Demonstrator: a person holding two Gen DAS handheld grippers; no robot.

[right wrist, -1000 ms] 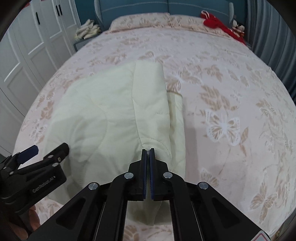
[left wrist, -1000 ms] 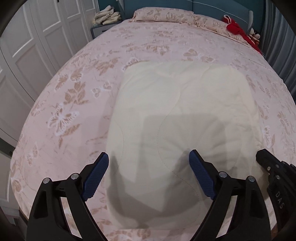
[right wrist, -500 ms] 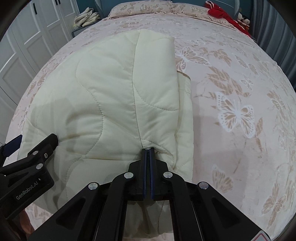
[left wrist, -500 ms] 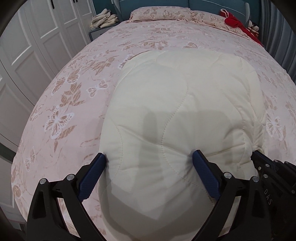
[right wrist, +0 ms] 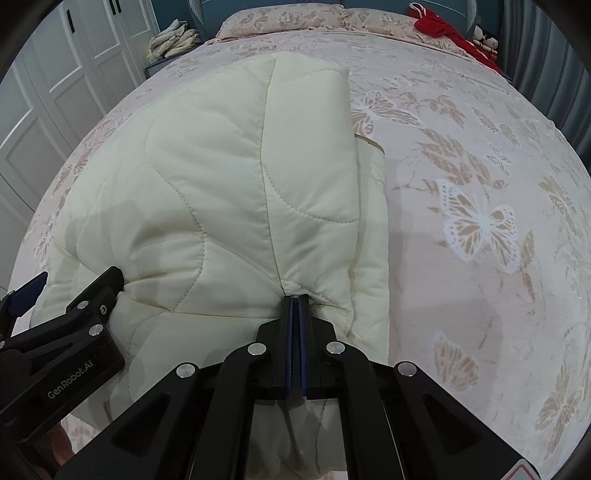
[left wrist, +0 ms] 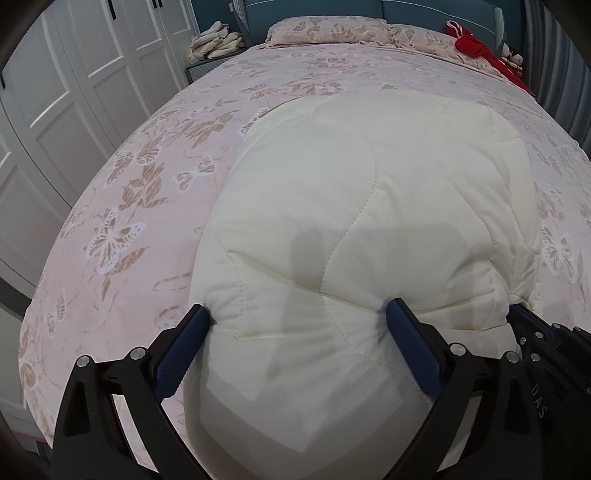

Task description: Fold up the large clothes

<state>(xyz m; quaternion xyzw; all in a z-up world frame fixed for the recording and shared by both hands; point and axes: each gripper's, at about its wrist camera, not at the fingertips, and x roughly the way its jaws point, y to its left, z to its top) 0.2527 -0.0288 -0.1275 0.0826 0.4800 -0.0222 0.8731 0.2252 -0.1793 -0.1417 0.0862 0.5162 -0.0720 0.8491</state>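
1. Right claw point(right wrist: 294, 306): jaws pinched tight on the near hem of the cream quilted garment point(right wrist: 221, 192), at 6 o'clock.
2. Left claw point(left wrist: 297, 325): jaws spread wide, straddling the garment's puffy near edge; fingers point(left wrist: 184, 343) touch the padding but do not clamp it.
3. Garment lies bundled in thick layers on the bed point(left wrist: 129, 221), centre to 12 o'clock.
4. Progress, as judged: side folds look made; right grip not yet released, flattening left.
5. Far, 12 o'clock: pillows point(left wrist: 325, 31), red item point(left wrist: 472, 44).
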